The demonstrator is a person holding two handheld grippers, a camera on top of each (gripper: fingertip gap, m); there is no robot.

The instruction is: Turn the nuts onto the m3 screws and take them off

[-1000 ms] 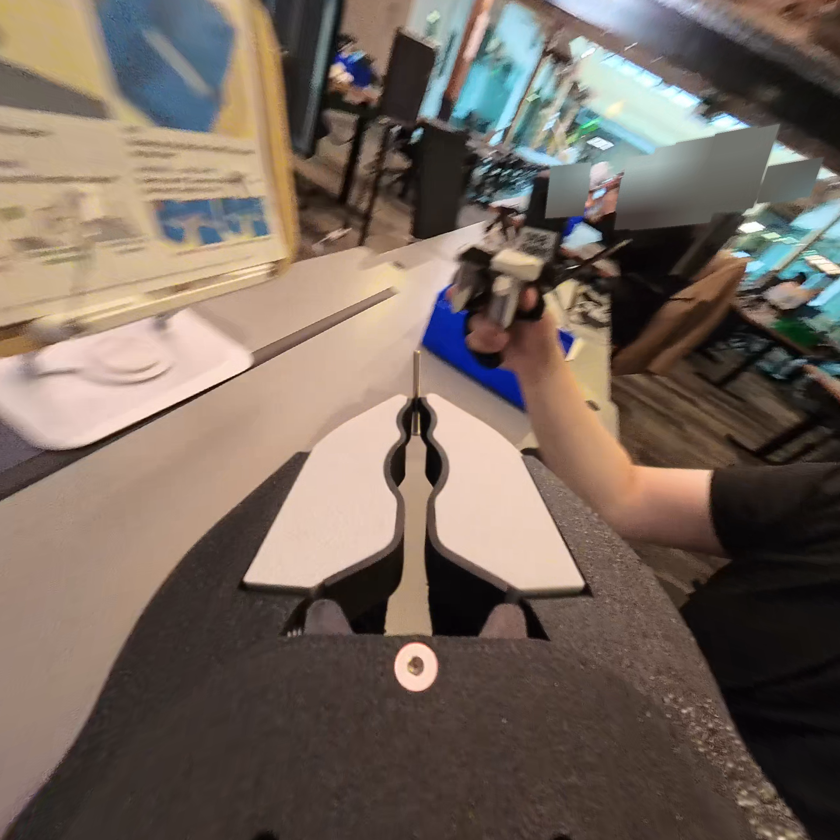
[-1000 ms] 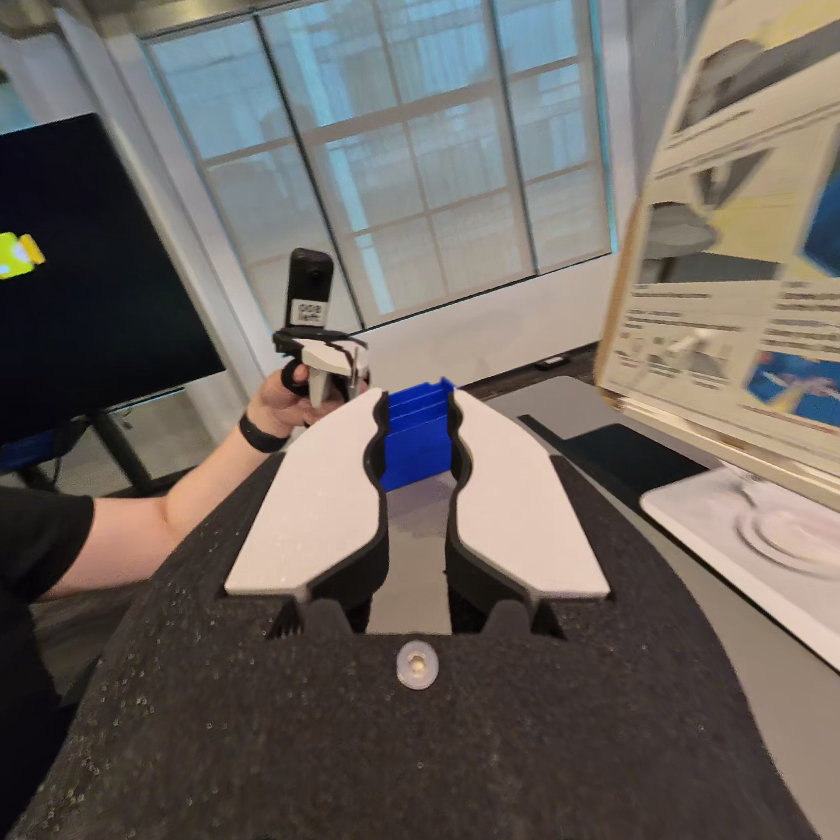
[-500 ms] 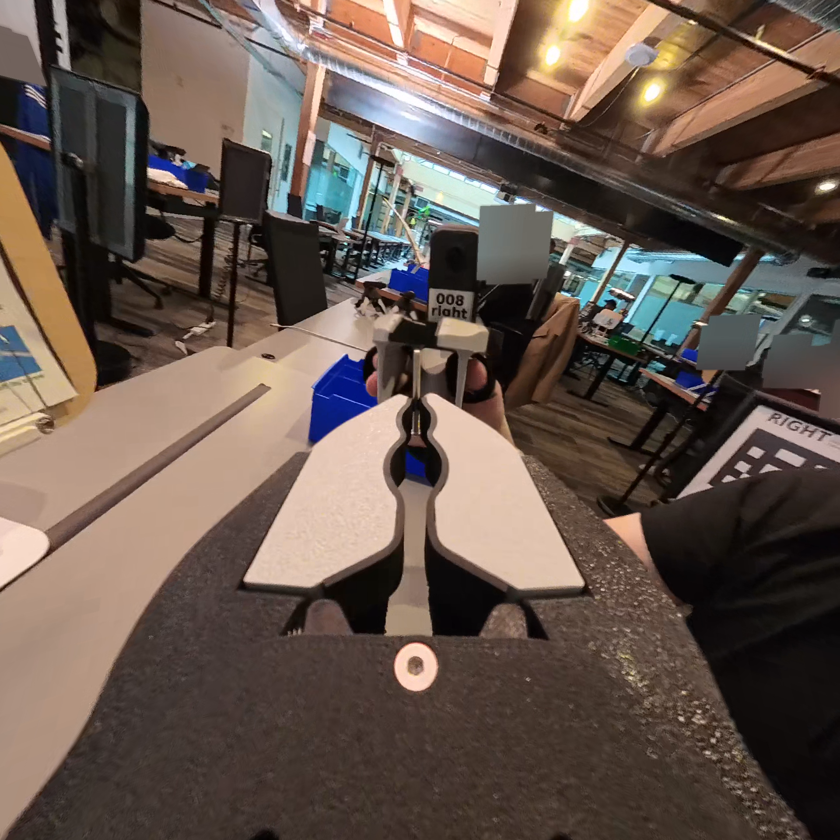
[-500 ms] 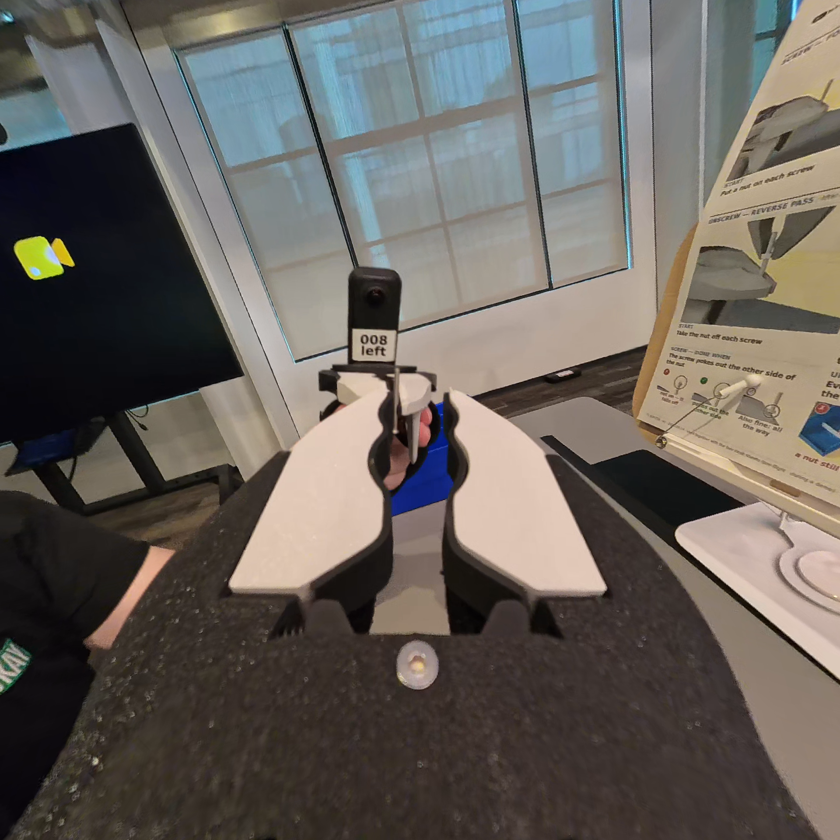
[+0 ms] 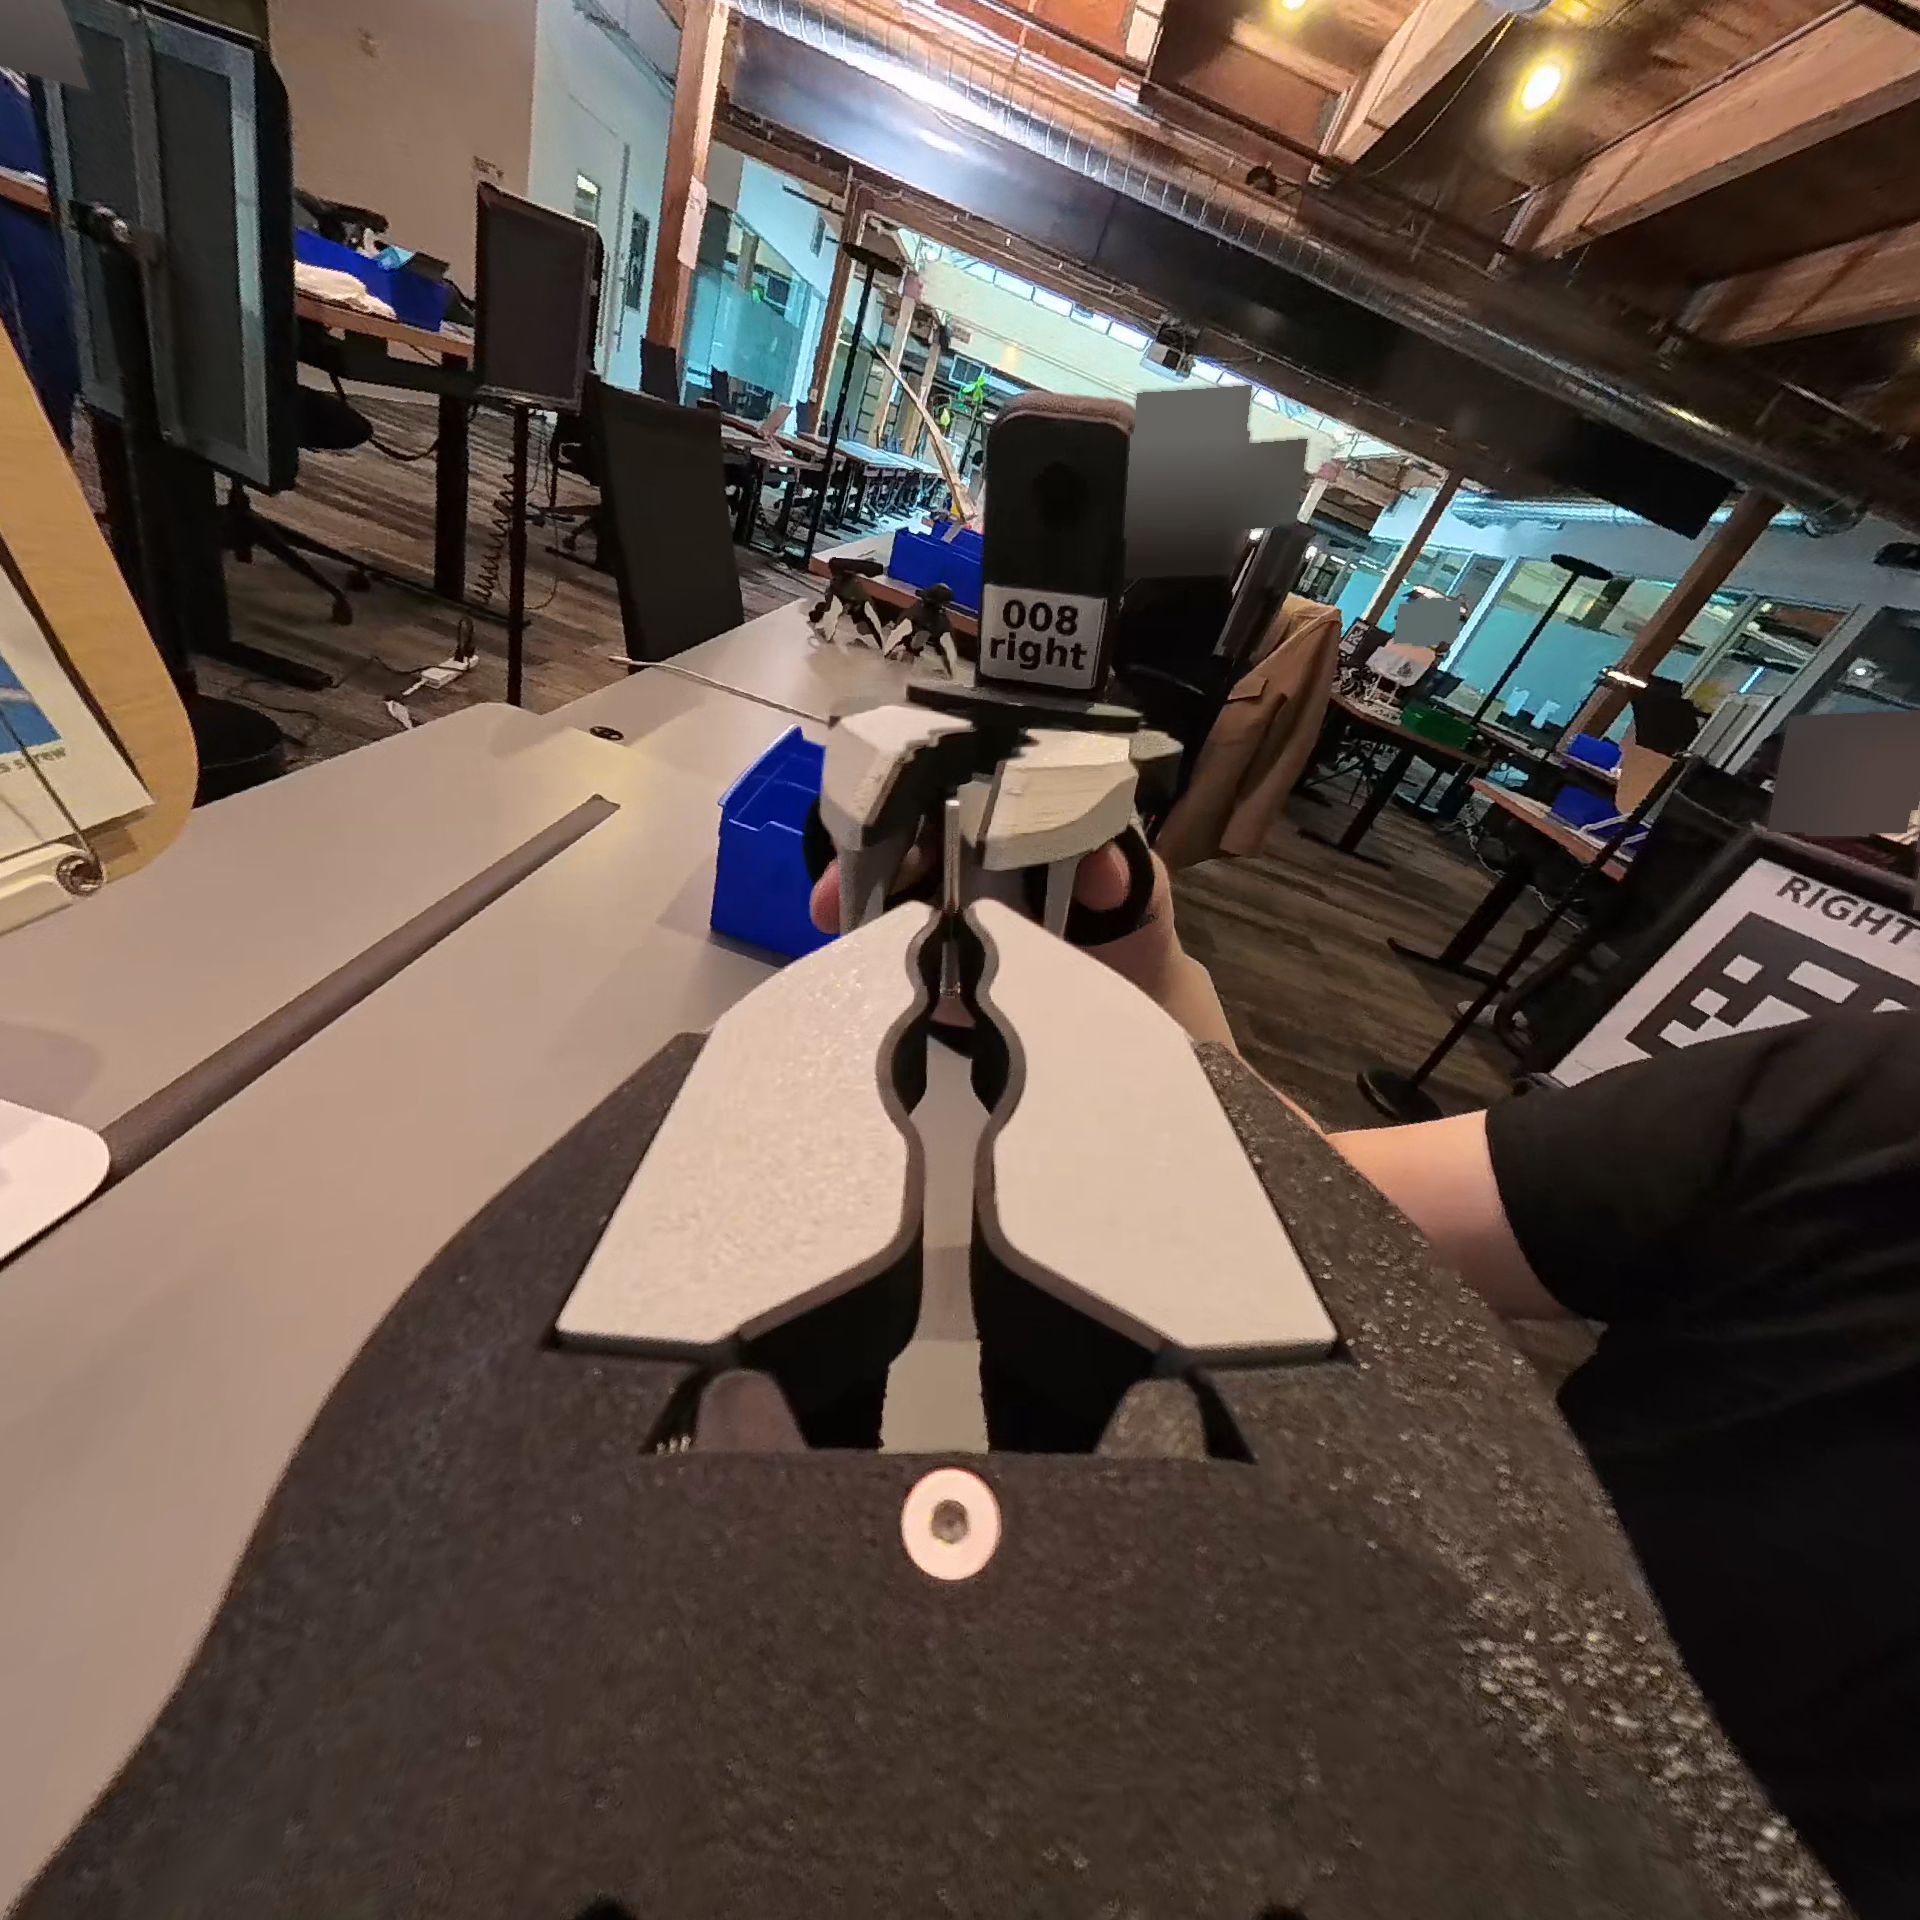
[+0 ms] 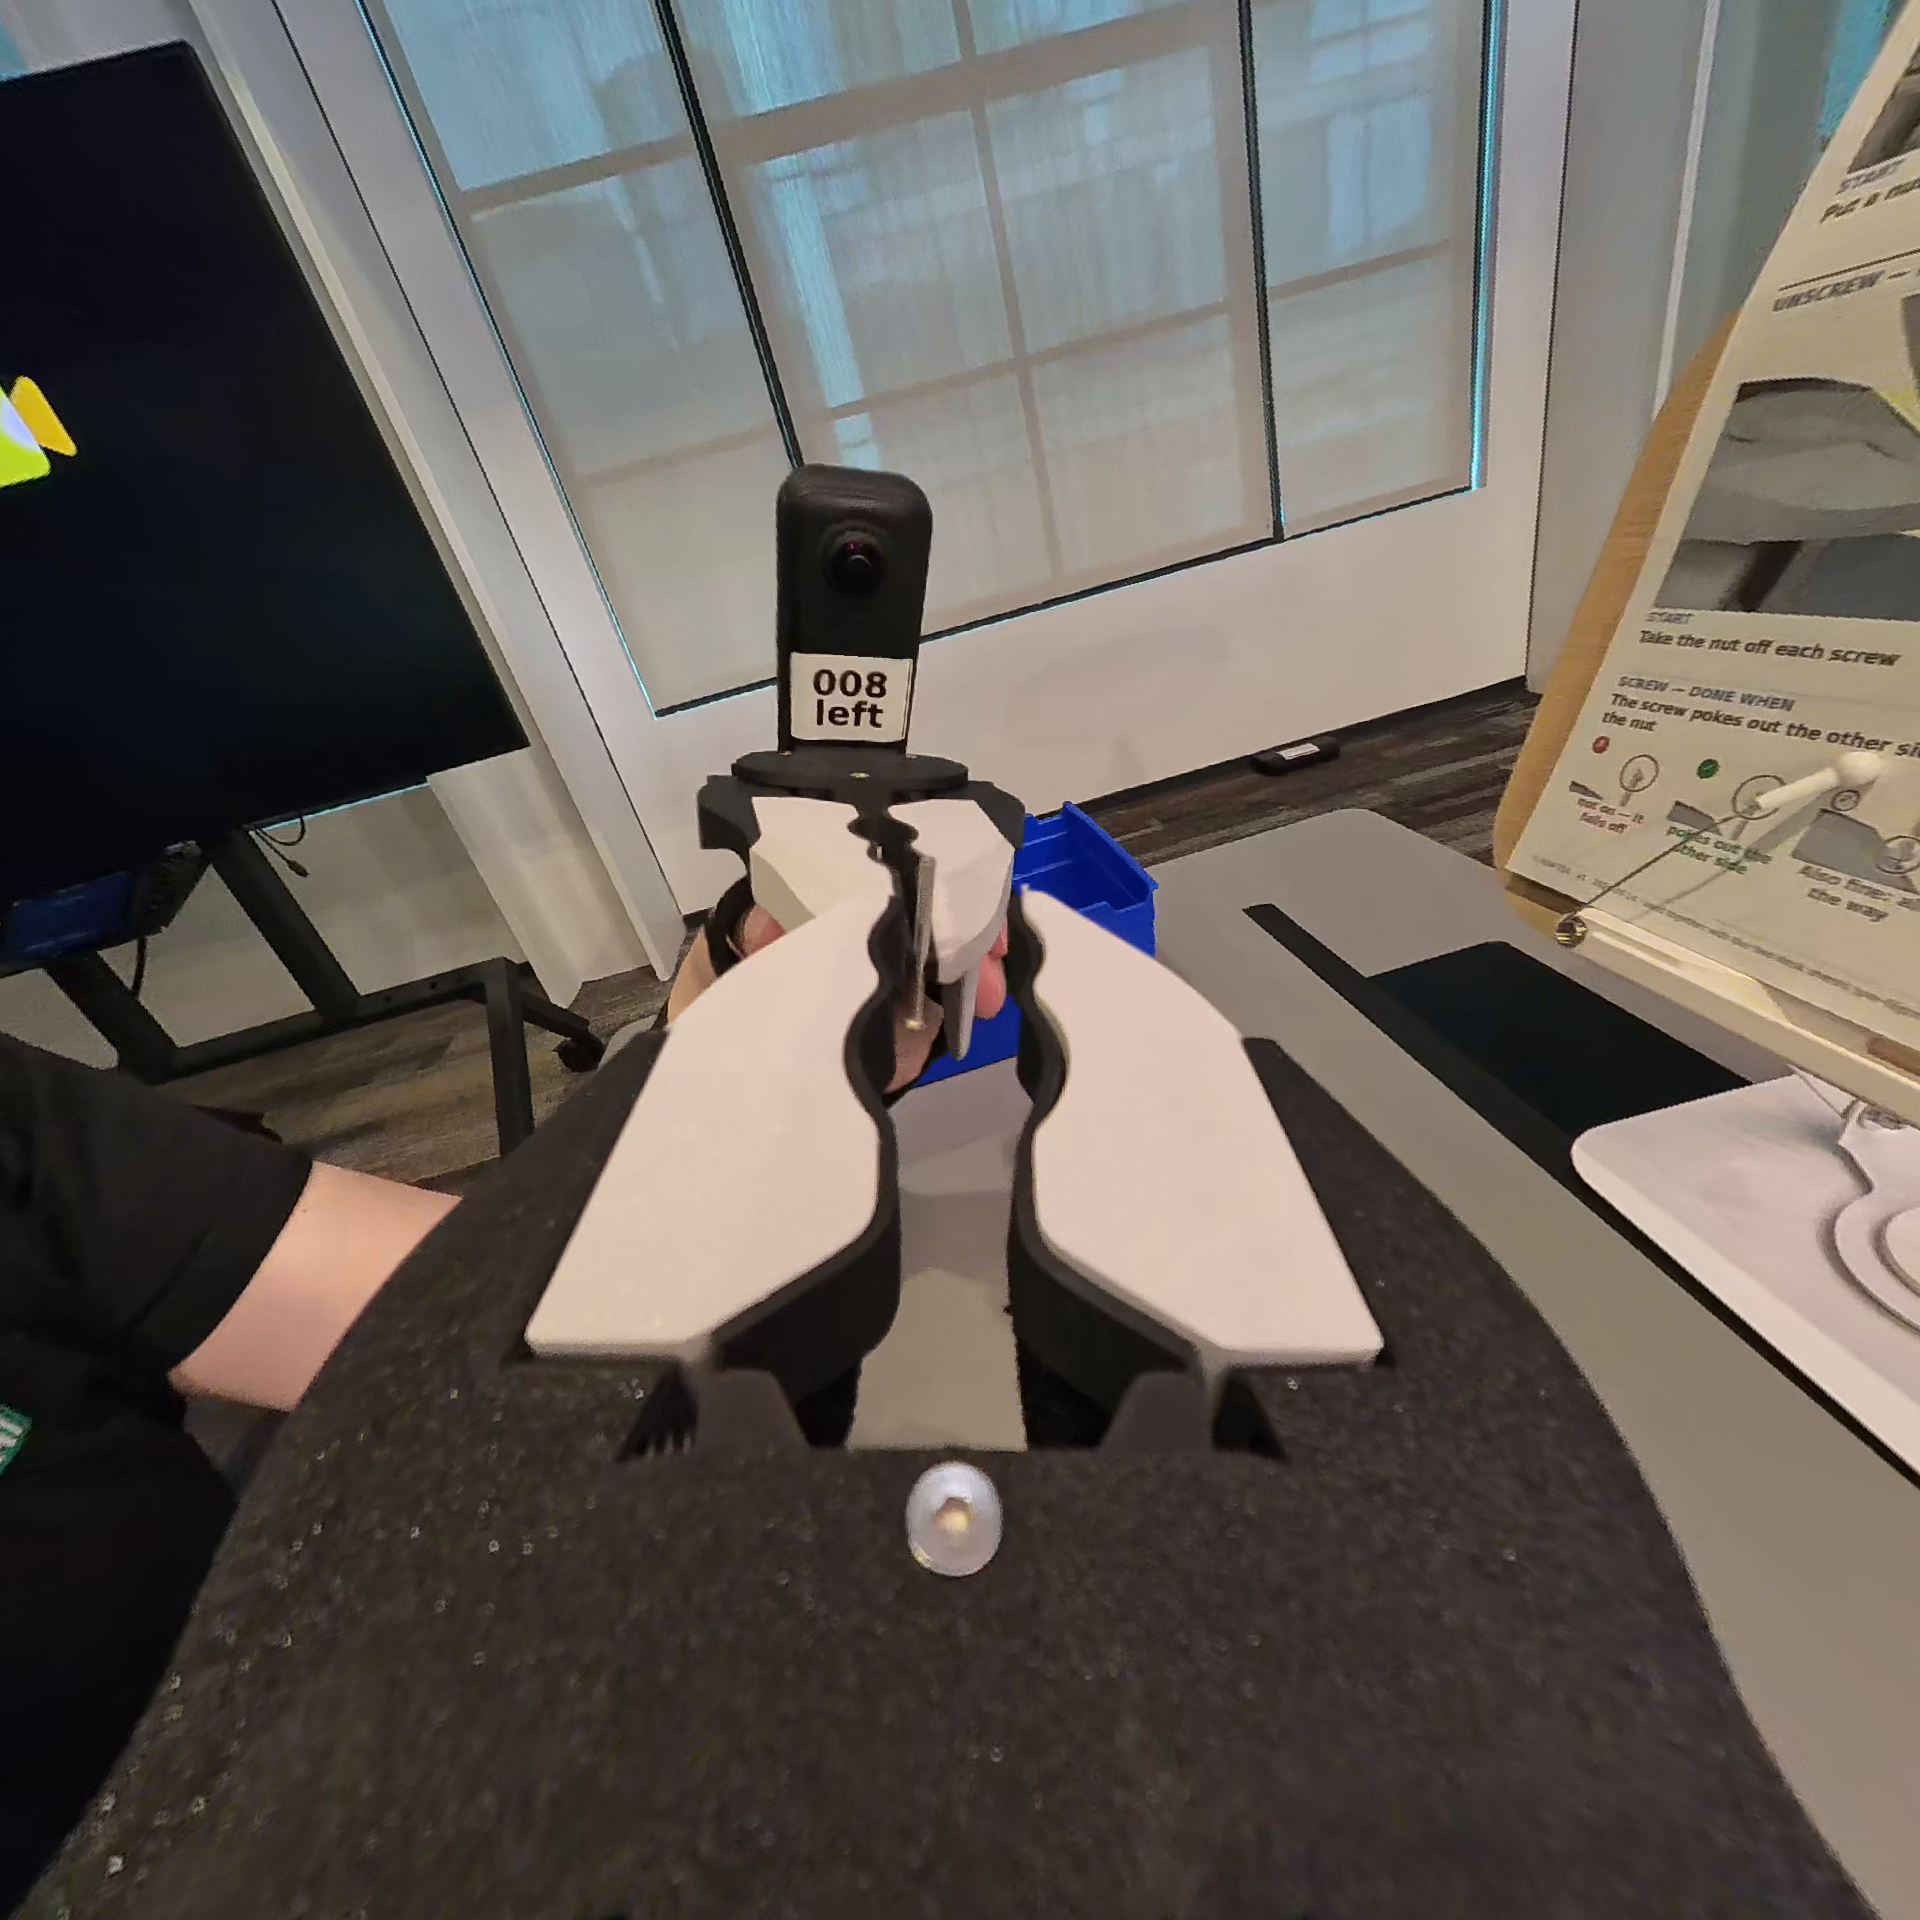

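At the near edge of the left wrist view, left gripper (image 5: 948, 920) with its pale fingers pressed together, pinching a thin silver metal screw (image 5: 949, 852) by the head end. Long axis straight along the fingers, pointing forward and away from the holder, shank sticking out past the tips. Reaches in between the 2 fingers of the right gripper (image 6: 951, 914), spread around the shank, with a clear gap on one side. Facing each other nose to nose, both held in the air above the smooth grey table (image 5: 312, 1039).

Just beyond, a hand (image 5: 1143, 935) on the right gripper's handle, then a blue plastic bin (image 5: 764, 862) standing open on the table. To the side, a printed instruction sheet on a wooden board (image 6: 1766, 623) above a white base plate (image 6: 1714, 1226) and a black mat (image 6: 1507, 1029). Farther off, a dark screen on a stand (image 6: 208, 468), tall white-framed windows (image 6: 1039, 312), rows of desks and exposed wooden ceiling beams (image 5: 1662, 156).

Compared with 1 second ago: grippers now lined up and close, no longer side by side and apart; right fingers narrower; screw gripped as before.
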